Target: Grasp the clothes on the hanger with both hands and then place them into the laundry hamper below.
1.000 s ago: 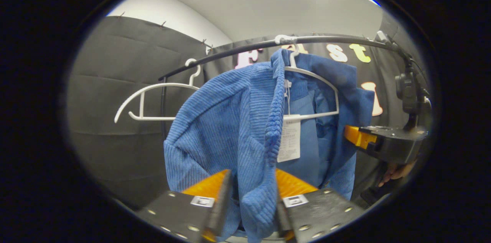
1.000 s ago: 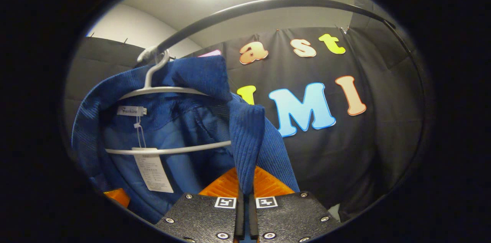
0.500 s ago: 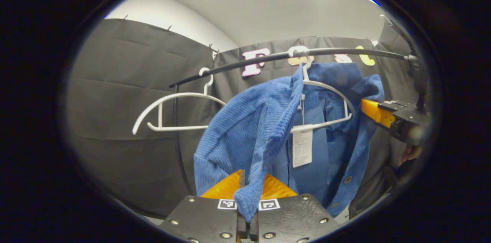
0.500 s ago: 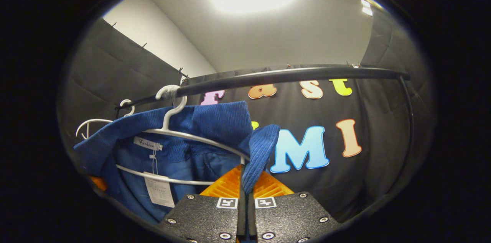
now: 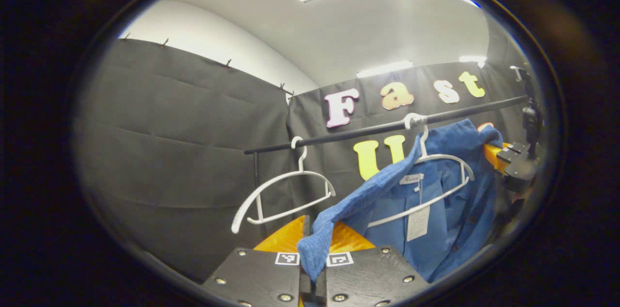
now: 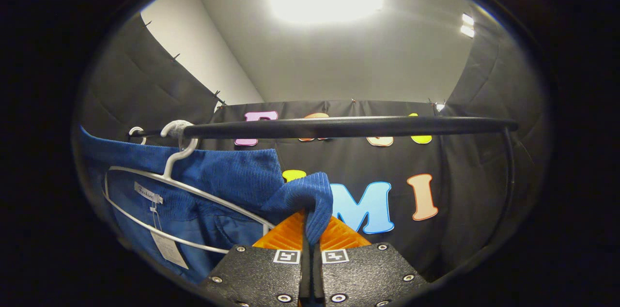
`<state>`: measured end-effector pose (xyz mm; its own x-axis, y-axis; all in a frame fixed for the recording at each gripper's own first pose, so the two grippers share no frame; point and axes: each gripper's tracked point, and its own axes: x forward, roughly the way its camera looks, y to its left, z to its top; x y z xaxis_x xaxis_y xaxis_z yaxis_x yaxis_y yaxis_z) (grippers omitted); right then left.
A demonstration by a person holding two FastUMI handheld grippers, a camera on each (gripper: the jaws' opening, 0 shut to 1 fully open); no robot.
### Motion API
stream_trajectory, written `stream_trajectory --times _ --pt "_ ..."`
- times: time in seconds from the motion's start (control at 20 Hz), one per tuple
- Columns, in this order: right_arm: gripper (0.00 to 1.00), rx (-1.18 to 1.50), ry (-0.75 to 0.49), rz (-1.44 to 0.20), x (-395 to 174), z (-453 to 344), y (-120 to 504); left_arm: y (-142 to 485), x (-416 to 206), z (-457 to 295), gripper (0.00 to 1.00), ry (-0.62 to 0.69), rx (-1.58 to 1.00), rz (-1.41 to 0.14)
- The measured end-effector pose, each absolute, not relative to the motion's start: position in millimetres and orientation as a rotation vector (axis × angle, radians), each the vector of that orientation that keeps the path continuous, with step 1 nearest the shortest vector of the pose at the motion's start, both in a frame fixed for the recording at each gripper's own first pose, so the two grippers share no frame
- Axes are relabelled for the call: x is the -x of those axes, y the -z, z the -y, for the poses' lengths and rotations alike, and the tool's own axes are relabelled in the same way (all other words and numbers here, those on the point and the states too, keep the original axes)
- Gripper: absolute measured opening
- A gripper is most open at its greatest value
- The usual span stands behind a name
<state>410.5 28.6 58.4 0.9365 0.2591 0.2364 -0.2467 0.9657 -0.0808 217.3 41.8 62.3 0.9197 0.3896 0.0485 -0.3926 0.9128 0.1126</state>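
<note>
Both grippers have drawn back from the rail (image 6: 348, 127), stretching the jacket (image 5: 436, 210). The left gripper (image 5: 312, 273) pinches its edge at lower centre; the right gripper (image 6: 310, 268) clamps the other edge. The jacket hangs on its hanger (image 5: 443, 159), slanting upward to the right; tag (image 5: 417, 223) unreadable.

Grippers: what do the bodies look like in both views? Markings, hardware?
Each claw, left and right, has two black textured plates with silver screws and a small square black-and-white marker at each plate's inner front corner. Ribbed surfaces slope up ahead of the plates. In the left gripper view the right gripper's dark body sits at the far right edge; cables cannot be told.
</note>
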Motion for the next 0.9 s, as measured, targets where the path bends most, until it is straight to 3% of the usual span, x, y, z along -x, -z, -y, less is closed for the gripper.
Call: stream_trajectory --times 0.1,0.2,0.3,0.35,0.4,0.9 --pt "0.02 0.052 -0.257 0.241 -412 -29 -56 -71 -220 -50 0.09 -0.400 -0.145 0.030" --pt "0.02 0.066 -0.250 0.242 -417 -26 -54 -85 -223 -57 0.05 -0.407 -0.189 0.048" --pt "0.02 0.074 -0.239 0.238 -427 -22 -51 -98 -230 -66 0.09 -0.417 -0.226 0.073" --pt "0.02 0.073 -0.228 0.231 -431 -20 -48 -102 -233 -71 0.05 -0.423 -0.239 0.081" --pt "0.02 0.067 -0.218 0.218 -435 -15 -44 -105 -233 -77 0.09 -0.430 -0.248 0.080" --pt "0.02 0.052 -0.246 0.077 -465 -26 18 -76 -288 -113 0.09 -0.365 -0.288 0.014"
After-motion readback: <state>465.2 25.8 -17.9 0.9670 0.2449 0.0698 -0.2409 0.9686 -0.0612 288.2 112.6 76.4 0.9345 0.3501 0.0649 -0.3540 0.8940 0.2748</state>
